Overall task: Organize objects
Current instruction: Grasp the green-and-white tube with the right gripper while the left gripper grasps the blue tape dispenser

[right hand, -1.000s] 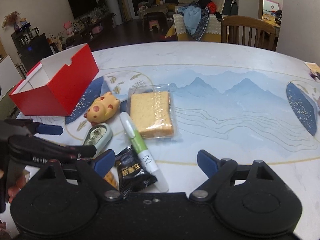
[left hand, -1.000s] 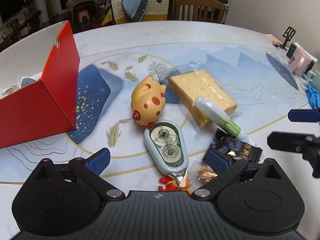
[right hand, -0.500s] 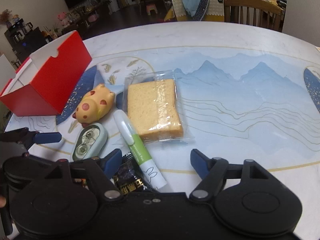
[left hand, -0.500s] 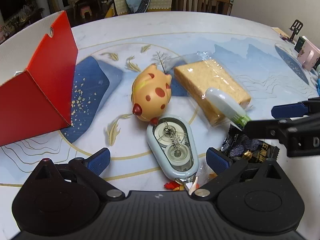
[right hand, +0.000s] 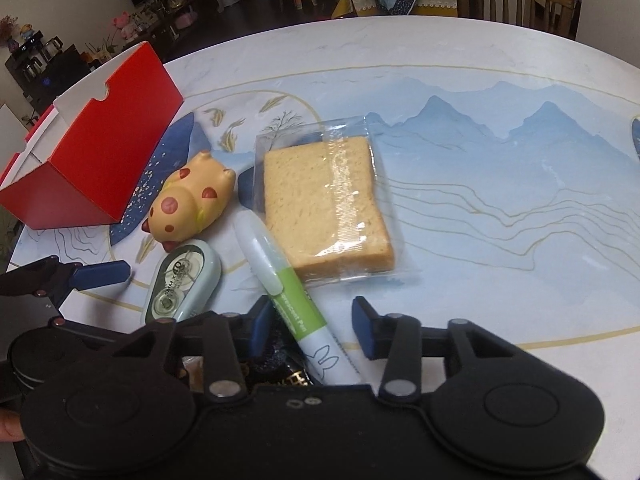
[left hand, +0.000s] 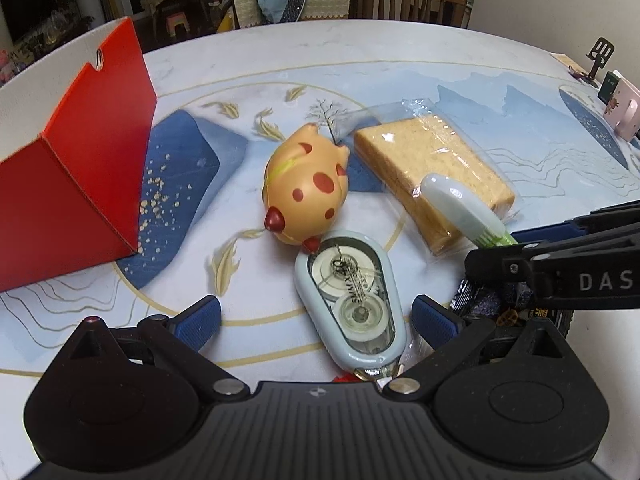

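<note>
right gripper (right hand: pixel 312 326): low over the table, jaws closing around the green-and-white pen (right hand: pixel 294 304), which lies between them on the tablecloth (right hand: pixel 480 184); one pad is beside the barrel, the other not yet touching, so nothing is gripped so far. left gripper (left hand: pixel 316 318): jaws spread and holding nothing, straddling the pale blue correction tape dispenser (left hand: pixel 352 300), apparently lined up for a later pick. red box (right hand: pixel 92 172): open, at the far left, the likely destination. spotted pig toy (right hand: pixel 192 200), bagged sponge (right hand: pixel 328 208): loose beside the pen. dark snack packet (left hand: pixel 504 300): under the right gripper, mostly hidden, possibly overlapped by the pen.
</note>
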Demonstrator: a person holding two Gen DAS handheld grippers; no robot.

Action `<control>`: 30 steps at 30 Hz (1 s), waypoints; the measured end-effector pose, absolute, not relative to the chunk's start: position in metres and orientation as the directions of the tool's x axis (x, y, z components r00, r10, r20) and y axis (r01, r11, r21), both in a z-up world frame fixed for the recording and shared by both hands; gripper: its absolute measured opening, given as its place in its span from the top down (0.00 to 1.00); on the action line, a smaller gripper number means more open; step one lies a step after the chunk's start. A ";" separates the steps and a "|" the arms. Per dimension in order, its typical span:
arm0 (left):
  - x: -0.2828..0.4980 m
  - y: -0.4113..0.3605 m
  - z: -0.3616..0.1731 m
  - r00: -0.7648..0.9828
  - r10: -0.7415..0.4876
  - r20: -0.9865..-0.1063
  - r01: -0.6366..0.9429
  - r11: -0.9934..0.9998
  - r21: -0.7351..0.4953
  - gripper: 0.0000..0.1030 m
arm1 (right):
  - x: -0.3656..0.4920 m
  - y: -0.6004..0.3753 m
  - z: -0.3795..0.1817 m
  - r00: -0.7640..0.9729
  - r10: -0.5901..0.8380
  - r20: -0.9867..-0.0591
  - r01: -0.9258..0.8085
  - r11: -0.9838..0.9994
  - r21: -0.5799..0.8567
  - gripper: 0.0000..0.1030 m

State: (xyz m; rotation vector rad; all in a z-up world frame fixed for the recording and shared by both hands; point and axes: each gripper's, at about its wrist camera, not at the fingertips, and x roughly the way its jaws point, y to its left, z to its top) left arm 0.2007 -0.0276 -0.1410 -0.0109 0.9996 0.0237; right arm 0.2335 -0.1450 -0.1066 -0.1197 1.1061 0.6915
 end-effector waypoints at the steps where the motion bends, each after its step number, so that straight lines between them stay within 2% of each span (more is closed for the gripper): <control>1: 0.201 -0.028 -0.140 0.545 0.011 -0.838 -0.021 1.000 0.000 0.02 | 0.234 -0.145 -0.107 0.260 0.456 -0.851 -0.567 0.785 0.248 0.66; 2: 0.200 -0.028 -0.139 0.549 0.005 -0.836 -0.015 1.000 -0.004 0.03 | 0.234 -0.145 -0.107 0.255 0.459 -0.851 -0.568 0.784 0.253 0.68; 5: 0.201 -0.029 -0.138 0.551 -0.018 -0.834 0.008 1.000 -0.016 0.29 | 0.234 -0.145 -0.105 0.251 0.463 -0.850 -0.572 0.779 0.256 0.72; 7: 0.200 -0.029 -0.136 0.555 -0.037 -0.831 0.018 0.999 -0.033 0.41 | 0.234 -0.146 -0.104 0.248 0.468 -0.848 -0.576 0.775 0.259 0.75; 9: 0.200 -0.028 -0.134 0.553 -0.071 -0.830 0.024 0.997 -0.070 0.49 | 0.235 -0.149 -0.103 0.248 0.471 -0.847 -0.571 0.777 0.265 0.78; 13: 0.198 -0.029 -0.132 0.546 -0.064 -0.836 0.024 0.998 -0.061 0.53 | 0.237 -0.157 -0.101 0.257 0.475 -0.842 -0.552 0.787 0.275 0.83; 30: 0.166 0.006 -0.110 0.548 -0.146 -0.823 -0.014 0.983 -0.184 0.55 | 0.222 -0.223 -0.074 0.294 0.499 -0.815 -0.452 0.824 0.341 0.83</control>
